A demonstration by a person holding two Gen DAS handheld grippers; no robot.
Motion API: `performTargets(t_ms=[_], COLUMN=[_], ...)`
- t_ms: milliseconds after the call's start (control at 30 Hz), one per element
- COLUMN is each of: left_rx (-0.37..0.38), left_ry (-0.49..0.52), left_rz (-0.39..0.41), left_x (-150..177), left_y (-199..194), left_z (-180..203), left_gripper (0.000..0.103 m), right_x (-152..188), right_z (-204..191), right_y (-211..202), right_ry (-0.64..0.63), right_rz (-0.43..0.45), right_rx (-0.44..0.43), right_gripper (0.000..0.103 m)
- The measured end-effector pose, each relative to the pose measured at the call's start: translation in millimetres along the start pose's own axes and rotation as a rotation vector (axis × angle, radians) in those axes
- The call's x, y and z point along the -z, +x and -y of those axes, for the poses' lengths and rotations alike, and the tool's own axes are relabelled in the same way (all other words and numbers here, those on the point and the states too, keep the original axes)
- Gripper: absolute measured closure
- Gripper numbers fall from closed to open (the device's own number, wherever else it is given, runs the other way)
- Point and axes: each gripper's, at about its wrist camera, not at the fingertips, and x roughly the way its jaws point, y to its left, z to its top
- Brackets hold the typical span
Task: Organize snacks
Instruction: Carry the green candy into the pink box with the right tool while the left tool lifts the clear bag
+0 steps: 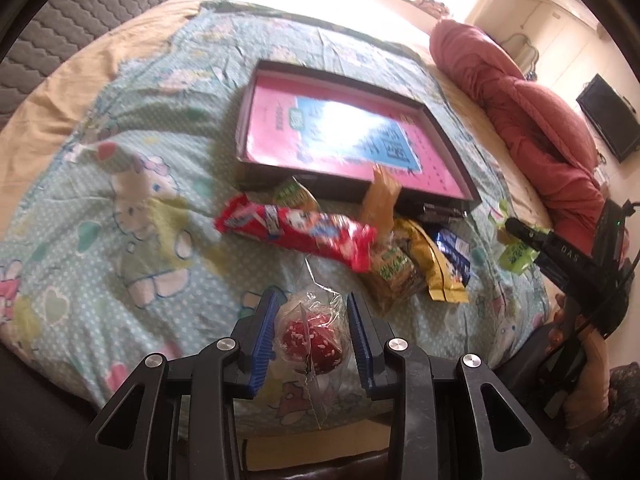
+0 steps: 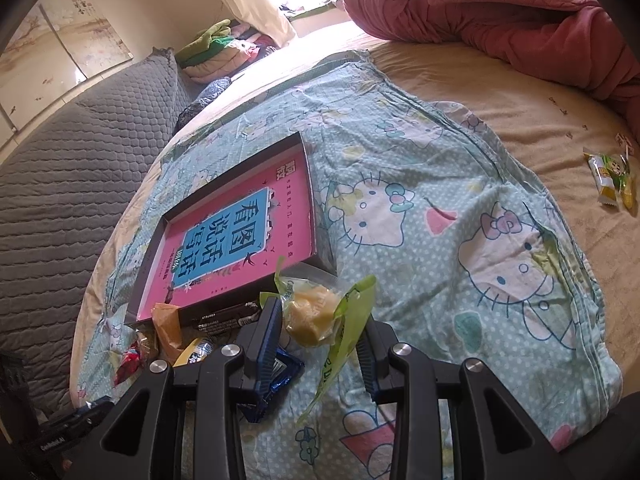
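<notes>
Left tool (image 1: 312, 330) at bottom centre of its view, jaws narrowed onto a clear-wrapped red sesame-coated ball snack (image 1: 310, 340) — blue pads touching the wrapper on both sides, snack held above the cartoon-cat sheet (image 1: 120, 208). Just past it, mid-frame: a red snack packet (image 1: 296, 236), a yellow packet (image 1: 432, 264) and other wrappers in a heap, touching the near wall of the shallow box (image 1: 456, 148) with the pink book cover inside. Right tool (image 2: 320, 328) low centre, partly closed on a yellow pastry in a green-edged clear wrapper (image 2: 312, 316) — box (image 2: 306, 192) up-left of it.
</notes>
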Motion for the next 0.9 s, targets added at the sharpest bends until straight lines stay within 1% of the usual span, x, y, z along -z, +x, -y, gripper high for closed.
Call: performTargets(t_ms=[233,433,700,900], left_rx=[0.004,0.008,0.024,0.030], left_ry=[-0.013,-0.005,-0.035,-0.048], left_rz=[0.045,0.088,0.134,0.160], left_x=[-5,-20,-46,-66], left_y=[-18,-20,-13,-2], left_z=[-7,-5,-10,-11], left_gripper=[0.066,0.066,0.066,0.066], right_x=[-2,-5,-15,-19], right_z=[-8,-18,-36,-47], right_y=[-4,-7,0,10], right_ry=[-0.030,-0.069,-0.117,-0.155], right_rz=[0.029,0.057,0.087,0.074], right_rx=[-0.023,-0.054,-0.101,-0.120], right_gripper=[0.067,0.067,0.067,0.067])
